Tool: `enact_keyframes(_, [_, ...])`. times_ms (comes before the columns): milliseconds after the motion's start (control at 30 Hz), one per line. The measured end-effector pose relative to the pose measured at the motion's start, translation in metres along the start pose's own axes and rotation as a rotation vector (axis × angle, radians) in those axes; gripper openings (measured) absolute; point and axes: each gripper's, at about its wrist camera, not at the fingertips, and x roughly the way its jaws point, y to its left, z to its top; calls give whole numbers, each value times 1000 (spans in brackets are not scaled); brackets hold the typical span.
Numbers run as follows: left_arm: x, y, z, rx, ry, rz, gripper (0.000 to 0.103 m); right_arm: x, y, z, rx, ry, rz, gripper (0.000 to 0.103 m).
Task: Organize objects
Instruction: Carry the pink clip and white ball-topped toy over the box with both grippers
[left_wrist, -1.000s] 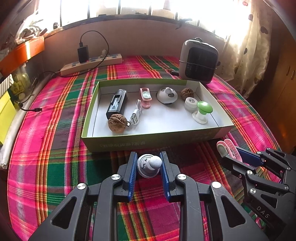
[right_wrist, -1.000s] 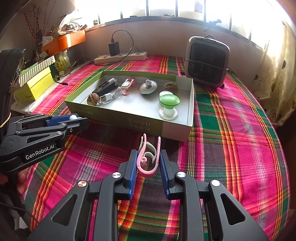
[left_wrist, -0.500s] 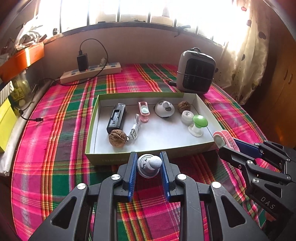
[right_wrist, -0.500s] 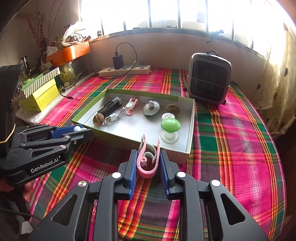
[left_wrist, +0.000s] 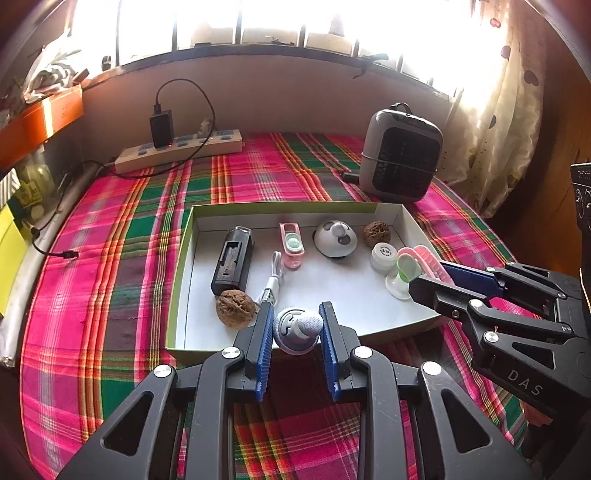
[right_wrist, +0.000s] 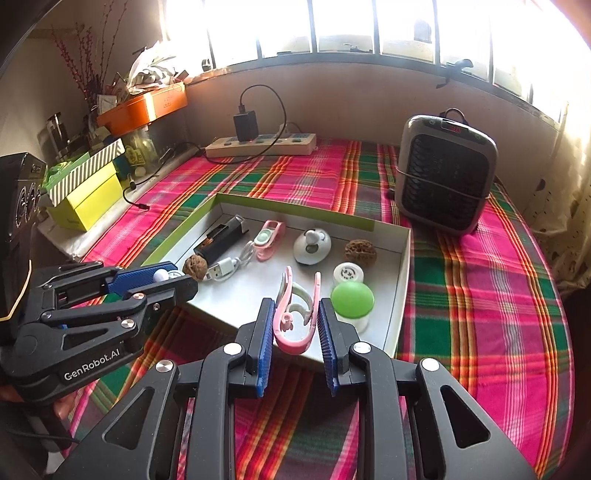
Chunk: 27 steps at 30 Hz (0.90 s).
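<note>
A shallow white box with green rim (left_wrist: 184, 254) (right_wrist: 404, 258) lies on the plaid cloth. It holds a black case (left_wrist: 232, 264), two walnuts (left_wrist: 235, 312) (right_wrist: 360, 251), a USB cable (left_wrist: 271, 284), a pink clip (left_wrist: 291, 249), a white dome (left_wrist: 335, 238), a white cap (left_wrist: 384, 254) and a green-topped piece (right_wrist: 352, 300). My left gripper (left_wrist: 297, 326) is shut on a small grey-white knob (left_wrist: 298, 329) above the box's near edge. My right gripper (right_wrist: 295, 319) is shut on a pink clip (right_wrist: 295, 321) over the box's near right part.
A grey heater (left_wrist: 400, 153) (right_wrist: 445, 173) stands behind the box at right. A power strip with charger (left_wrist: 179, 147) (right_wrist: 262, 144) lies along the back wall. Yellow and striped boxes (right_wrist: 88, 188) and an orange tray (right_wrist: 144, 107) sit at left.
Both grippers have risen and moved forward with their loads, from in front of the box to over its near edge. Neither has let go.
</note>
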Motion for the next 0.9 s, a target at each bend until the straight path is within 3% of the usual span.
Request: enact_keyframes(900, [51, 3, 13, -2, 69, -2, 22, 58, -19, 22, -10, 94, 61, 24])
